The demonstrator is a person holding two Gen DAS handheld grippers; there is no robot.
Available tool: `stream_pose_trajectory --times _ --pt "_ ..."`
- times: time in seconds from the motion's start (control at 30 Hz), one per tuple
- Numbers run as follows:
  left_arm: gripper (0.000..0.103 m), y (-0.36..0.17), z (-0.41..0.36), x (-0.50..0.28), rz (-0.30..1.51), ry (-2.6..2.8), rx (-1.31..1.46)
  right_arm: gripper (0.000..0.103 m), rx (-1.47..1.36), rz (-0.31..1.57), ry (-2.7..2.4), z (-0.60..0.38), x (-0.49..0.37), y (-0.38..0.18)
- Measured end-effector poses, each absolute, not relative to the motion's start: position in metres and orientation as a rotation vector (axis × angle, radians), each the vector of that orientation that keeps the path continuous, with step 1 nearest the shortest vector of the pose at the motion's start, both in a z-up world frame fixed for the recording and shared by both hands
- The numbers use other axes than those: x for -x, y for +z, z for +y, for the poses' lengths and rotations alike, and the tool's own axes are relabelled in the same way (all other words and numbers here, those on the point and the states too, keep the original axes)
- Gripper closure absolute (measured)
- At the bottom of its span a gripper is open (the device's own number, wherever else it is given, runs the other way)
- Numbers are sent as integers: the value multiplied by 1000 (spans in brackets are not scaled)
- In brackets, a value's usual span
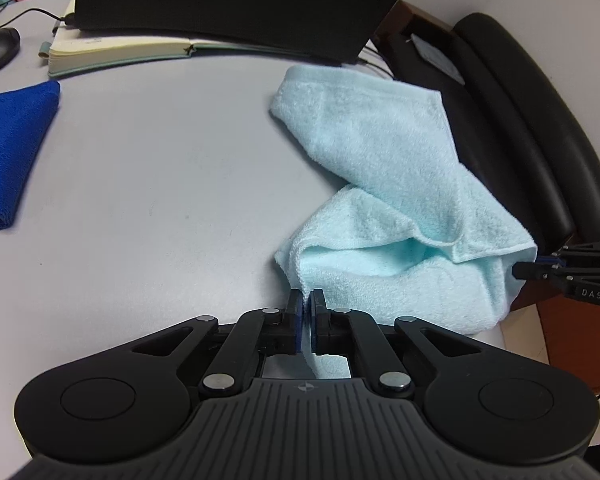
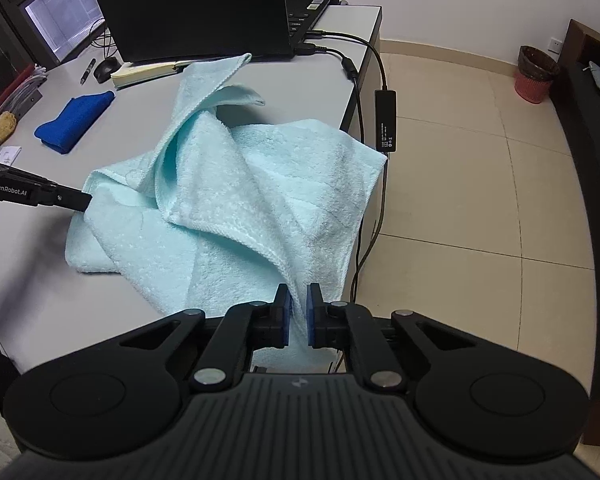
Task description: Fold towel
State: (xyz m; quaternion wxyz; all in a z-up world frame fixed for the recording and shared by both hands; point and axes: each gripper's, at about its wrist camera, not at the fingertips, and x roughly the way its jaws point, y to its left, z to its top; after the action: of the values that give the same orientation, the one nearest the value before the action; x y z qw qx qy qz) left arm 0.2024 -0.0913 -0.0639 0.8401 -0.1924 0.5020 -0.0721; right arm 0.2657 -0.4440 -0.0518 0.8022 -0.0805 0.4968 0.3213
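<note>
1. Towel position: the light blue terry towel (image 2: 236, 184) lies rumpled on the near right part of the grey surface (image 1: 160, 184), one flap twisted over the rest and its right edge drooping past the surface's side.
2. Left tool (image 1: 306, 312): its pads are pinched on a thin edge of the towel at its near left end. Seen from the right wrist view, this tool (image 2: 86, 204) reaches in from the left and bites that same corner.
3. Right tool (image 2: 298, 312): narrowly closed on a bunched edge of the towel at its near right end, over the surface's side. In the left wrist view it (image 1: 518, 270) sits at the cloth's far right tip.
4. Key relation: the two held points lie well apart along the towel's near edge, and the rest of the cloth runs away from both tools toward the laptop (image 2: 196, 8).
5. Judgement: the cloth is neither flat nor neatly folded; any fold needs the twisted flap freed.
6. Room: a folded dark blue cloth (image 1: 12, 152) lies well to the left, an open notebook (image 1: 116, 50) near the laptop, and a sofa (image 1: 520, 128) and tiled floor (image 2: 480, 168) to the right.
</note>
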Motion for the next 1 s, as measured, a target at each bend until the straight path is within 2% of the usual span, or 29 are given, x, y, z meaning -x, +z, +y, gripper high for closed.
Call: stream_pose_trajectory --times 0.27,0.47,0.53,0.6,0.67,1.0 --pt "99 -32 -67 -190 963 -203 513 98 97 1084 695 -444 -263 -24" --pt "97 -40 -62 -188 1041 -162 492 98 129 1069 687 -436 -257 -9" --pt "93 -48 -60 -187 1072 -152 516 98 145 1082 667 -436 -259 -16" --pt "78 -53 -62 -184 1080 -152 527 98 160 1095 646 -436 -260 -23" --pt "73 -59 -63 -182 1088 -153 538 98 175 1108 626 -437 -262 -30" --pt "69 -74 -70 -190 1107 -177 566 98 252 1170 521 -438 -269 -64"
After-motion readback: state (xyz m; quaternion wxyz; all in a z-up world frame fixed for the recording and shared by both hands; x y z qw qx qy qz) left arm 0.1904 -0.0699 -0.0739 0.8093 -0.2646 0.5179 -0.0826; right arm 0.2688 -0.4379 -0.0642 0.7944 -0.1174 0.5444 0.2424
